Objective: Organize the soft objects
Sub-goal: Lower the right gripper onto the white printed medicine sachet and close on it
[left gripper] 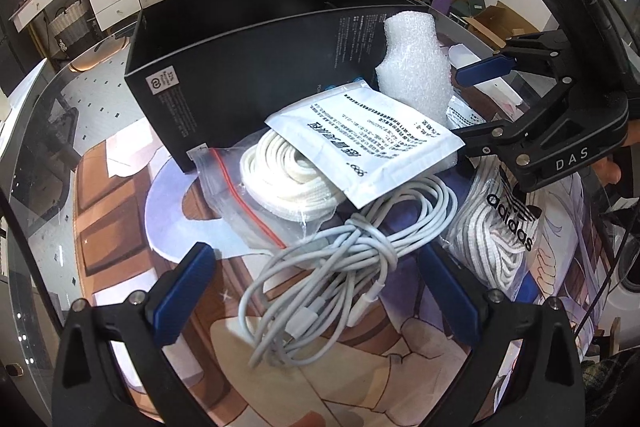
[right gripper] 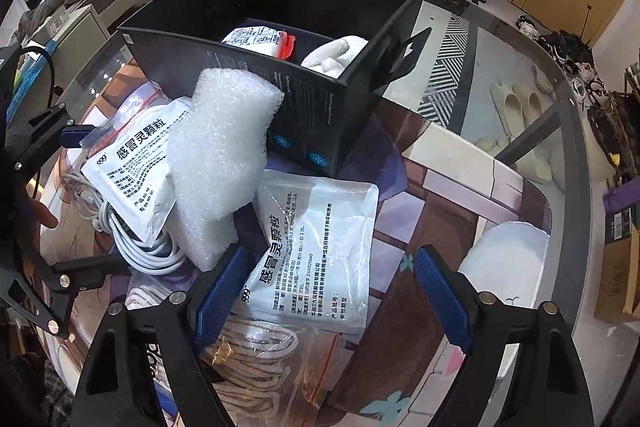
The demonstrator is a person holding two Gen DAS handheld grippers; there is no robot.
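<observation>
An open black cardboard box (right gripper: 304, 95) stands at the far side of the glass table (right gripper: 520, 75). In the right wrist view it already contains a printed white packet with a red edge (right gripper: 260, 41) and a rolled white cloth (right gripper: 340, 57). The step in hand is judged to be mid-sorting: some soft items are boxed, several remain outside.

Items outside the box, all near its front wall:
- A white bubble-wrap roll (right gripper: 224, 163), leaning against the box front.
- A white medicine sachet with black print (left gripper: 360, 139), lying on a clear zip bag holding coiled cream rope (left gripper: 280, 183).
- A second white printed sachet (right gripper: 316, 247), just right of the bubble wrap in the right wrist view, resting on another clear zip bag of rope (right gripper: 260, 355).
- A bundle of white charging cables (left gripper: 340, 267), nearest the left gripper.
- A clear Adidas-branded bag of white-and-grey laces (left gripper: 496, 239), at the right in the left wrist view.

The left gripper (left gripper: 316, 291) has its jaws apart and holds nothing; the cable bundle lies between its blue pads (left gripper: 180, 295). The right gripper (right gripper: 332, 303) is likewise spread wide and empty, positioned over the second sachet.

Next move, as judged: close one gripper on the item beneath it, lift, and carry it over the box's front wall. The cable bundle is loose; loops may trail or snag. The sachet is flat and slick, so a pinch at its edge is advisable.
</observation>
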